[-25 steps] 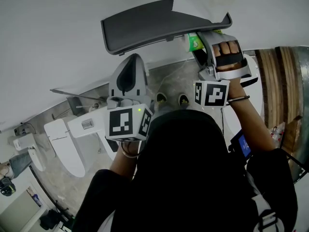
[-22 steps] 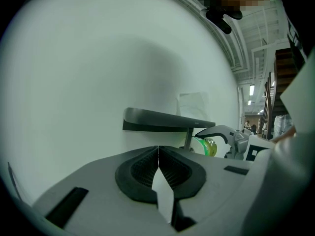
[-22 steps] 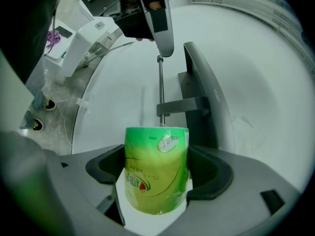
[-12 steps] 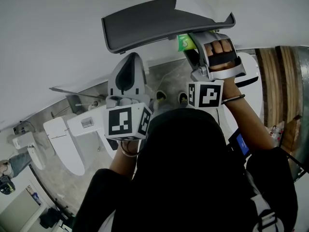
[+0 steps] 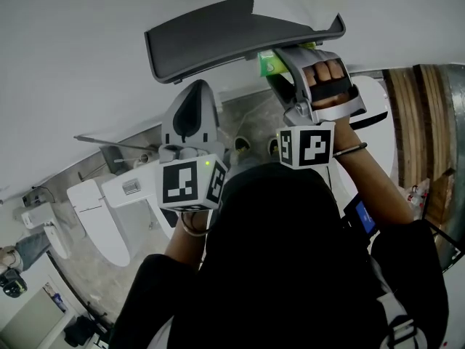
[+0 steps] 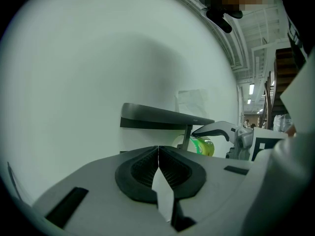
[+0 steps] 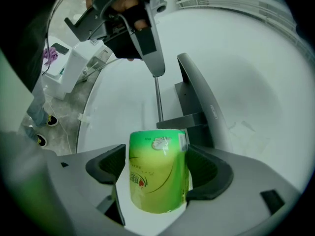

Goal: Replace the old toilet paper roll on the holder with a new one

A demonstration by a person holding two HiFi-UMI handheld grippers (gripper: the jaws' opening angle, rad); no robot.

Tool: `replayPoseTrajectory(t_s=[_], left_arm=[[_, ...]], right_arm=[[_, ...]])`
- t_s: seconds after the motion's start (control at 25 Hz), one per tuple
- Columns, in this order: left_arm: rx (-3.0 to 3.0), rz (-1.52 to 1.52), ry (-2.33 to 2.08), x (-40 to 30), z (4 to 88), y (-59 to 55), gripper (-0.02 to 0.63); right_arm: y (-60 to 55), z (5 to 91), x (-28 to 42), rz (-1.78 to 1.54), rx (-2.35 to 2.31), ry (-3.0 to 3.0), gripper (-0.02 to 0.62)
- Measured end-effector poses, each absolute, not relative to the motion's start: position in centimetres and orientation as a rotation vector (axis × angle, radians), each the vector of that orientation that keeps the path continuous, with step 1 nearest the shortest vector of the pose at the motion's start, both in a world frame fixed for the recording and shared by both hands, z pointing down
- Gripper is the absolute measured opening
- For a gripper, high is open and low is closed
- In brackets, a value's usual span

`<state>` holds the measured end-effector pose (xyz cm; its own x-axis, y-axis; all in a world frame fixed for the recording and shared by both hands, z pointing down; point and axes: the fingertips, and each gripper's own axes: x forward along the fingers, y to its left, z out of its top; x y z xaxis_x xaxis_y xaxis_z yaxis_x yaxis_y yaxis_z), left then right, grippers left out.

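My right tool (image 7: 157, 172) pinched the green roll (image 7: 158, 178) by its sides just under the holder (image 7: 199, 102), its long axis pointing ahead at the rod (image 7: 158, 97), while my left tool (image 6: 158, 168), pressed together and empty, hung farther off.

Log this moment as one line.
right gripper: shut on roll | left gripper: shut, empty | roll: green wrapper, just under holder
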<state>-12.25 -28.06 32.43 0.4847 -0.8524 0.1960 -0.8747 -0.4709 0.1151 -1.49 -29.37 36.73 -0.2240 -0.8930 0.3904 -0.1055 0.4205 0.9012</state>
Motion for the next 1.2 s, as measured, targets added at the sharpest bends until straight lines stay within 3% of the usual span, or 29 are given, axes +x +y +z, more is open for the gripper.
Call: replayPoseTrajectory(t_s=[0.68, 0.8, 1.2], left_arm=[[2.566, 0.207, -1.451, -8.9, 32.0, -26.4, 0.023], [2.574, 0.182, -1.447, -8.0, 31.6, -26.0, 0.023], [2.640, 0.165, -1.443, -4.9, 29.5, -24.5, 0.023]], right_arm=[[-24.1, 29.0, -0.3, -0.623, 1.016, -2.172, 0.383], [-23.2, 25.5, 0.5, -0.597, 1.092, -2.293, 0.284], [-21.1, 16.7, 7.8, -0.597, 1.423, -2.482, 0.079]])
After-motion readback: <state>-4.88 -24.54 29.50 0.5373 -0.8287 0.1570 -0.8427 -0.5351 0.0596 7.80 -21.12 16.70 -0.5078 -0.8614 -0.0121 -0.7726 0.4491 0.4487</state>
